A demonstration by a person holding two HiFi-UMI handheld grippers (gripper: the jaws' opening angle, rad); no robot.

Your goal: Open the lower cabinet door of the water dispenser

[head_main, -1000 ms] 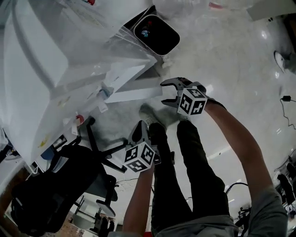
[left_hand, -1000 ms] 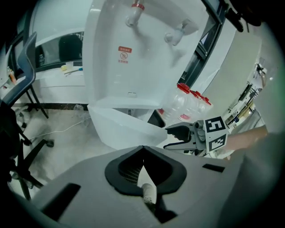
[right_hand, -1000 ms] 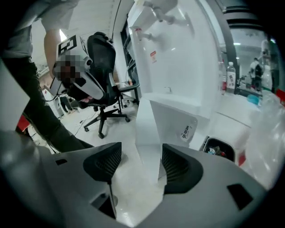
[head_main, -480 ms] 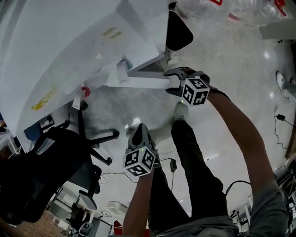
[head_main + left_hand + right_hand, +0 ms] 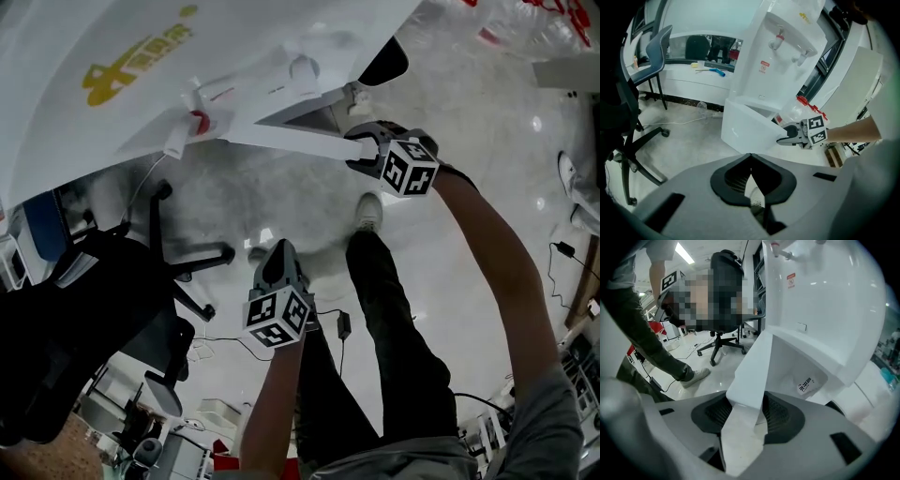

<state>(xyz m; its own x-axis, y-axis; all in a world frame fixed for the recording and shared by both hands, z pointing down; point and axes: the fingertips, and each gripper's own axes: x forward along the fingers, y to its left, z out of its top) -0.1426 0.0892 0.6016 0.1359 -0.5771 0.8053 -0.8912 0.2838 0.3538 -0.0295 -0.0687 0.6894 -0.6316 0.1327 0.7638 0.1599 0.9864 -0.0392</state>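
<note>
The white water dispenser (image 5: 141, 66) stands tall in the left gripper view (image 5: 783, 47), two taps near its top. Its lower cabinet door (image 5: 281, 141) hangs swung partly out from the body, white inside (image 5: 754, 371). My right gripper (image 5: 361, 150) sits at the door's free edge; its jaws have just been closing and the panel now fills the gap between the pads (image 5: 745, 413). From the left gripper view the same grip shows at the door's corner (image 5: 780, 139). My left gripper (image 5: 278, 267) hangs lower over the floor, away from the door, shut and empty (image 5: 751, 159).
A black office chair (image 5: 84, 309) stands on the floor left of the dispenser. The person's legs and a light shoe (image 5: 368, 211) are under the grippers. A curved white desk (image 5: 693, 75) runs behind. A cable (image 5: 337, 323) lies on the floor.
The right gripper has gone from open beside the door's edge to closed onto it. The head view has swung, so the dispenser now fills the upper left. The left gripper has shifted slightly.
</note>
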